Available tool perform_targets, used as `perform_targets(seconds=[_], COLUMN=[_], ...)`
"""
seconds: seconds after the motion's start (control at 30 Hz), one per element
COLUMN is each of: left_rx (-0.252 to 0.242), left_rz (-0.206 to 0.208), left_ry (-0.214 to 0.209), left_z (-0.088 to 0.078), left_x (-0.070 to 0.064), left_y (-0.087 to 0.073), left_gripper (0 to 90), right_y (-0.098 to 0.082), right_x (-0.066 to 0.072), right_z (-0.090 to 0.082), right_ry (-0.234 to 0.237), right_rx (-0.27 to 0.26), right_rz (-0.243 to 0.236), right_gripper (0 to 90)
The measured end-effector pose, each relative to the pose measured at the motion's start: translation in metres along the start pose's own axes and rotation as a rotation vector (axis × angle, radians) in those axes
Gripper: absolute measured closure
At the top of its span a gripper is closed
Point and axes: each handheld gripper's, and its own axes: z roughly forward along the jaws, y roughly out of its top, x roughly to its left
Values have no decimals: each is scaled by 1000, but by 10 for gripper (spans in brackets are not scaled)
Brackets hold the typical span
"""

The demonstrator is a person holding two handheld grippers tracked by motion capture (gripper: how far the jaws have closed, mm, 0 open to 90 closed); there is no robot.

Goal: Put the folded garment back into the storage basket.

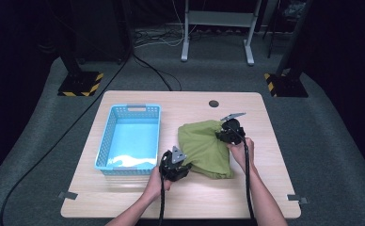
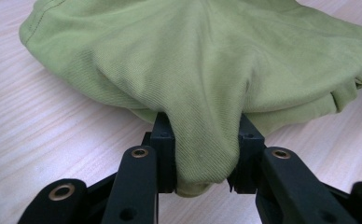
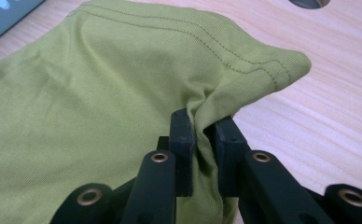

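Pinching green cloth (image 1: 205, 147) | left gripper (image 2: 201, 154) (near edge) | right gripper (image 3: 205, 144) (far corner)

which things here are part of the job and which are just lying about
In the job:
- crumpled green cloth garment
- left gripper, shut on it
- right gripper, shut on it

Lying about:
- light blue plastic basket
- round hole in the wooden table

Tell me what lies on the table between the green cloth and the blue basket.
Nothing visible does. The green cloth is pinched in both the left gripper and the right gripper, and the blue basket sits open just to its left. Only bare table lies between them, and the basket looks empty.
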Motion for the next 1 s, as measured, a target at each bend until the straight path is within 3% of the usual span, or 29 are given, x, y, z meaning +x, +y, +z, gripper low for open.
perform_targets(seconds=[0.43,1.0], left_rx=[-17,-27], left_rz=[-3,3], left_ry=[5,19], left_z=[-13,-25], left_x=[4,11], left_y=[13,19], left_gripper=[685,685], right_y=[16,31], right_x=[6,15], right_z=[-13,-21], right_ry=[-10,-14], right_rx=[-17,-40], right_rz=[-22,-42], right_gripper=[800,799])
